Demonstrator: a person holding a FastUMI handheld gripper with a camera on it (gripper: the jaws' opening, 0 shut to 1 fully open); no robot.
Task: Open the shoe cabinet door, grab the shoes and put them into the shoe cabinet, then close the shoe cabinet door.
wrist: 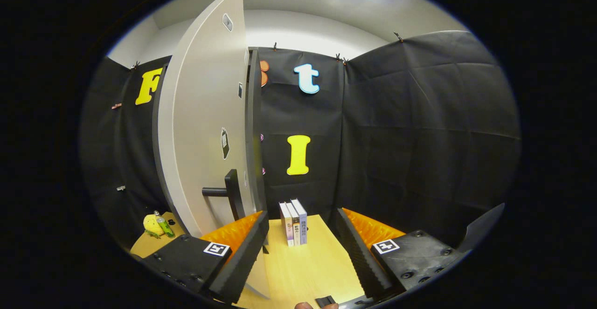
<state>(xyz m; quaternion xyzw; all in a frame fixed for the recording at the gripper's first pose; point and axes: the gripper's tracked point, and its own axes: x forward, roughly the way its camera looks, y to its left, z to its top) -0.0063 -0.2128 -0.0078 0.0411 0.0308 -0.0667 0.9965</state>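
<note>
Here the tool [301, 248] gapes empty beside the cabinet door [205, 127].

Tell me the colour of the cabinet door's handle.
Black, seen in the gripper view: the handle juts from the pale door, beyond the open claw.

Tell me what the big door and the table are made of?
The cabinet door looks like painted or laminated board: smooth, matte and pale, with a dark handle that may be metal or plastic. The table looks like light wood or wood-look laminate, with faint grain. The open gripper touches neither.
</note>
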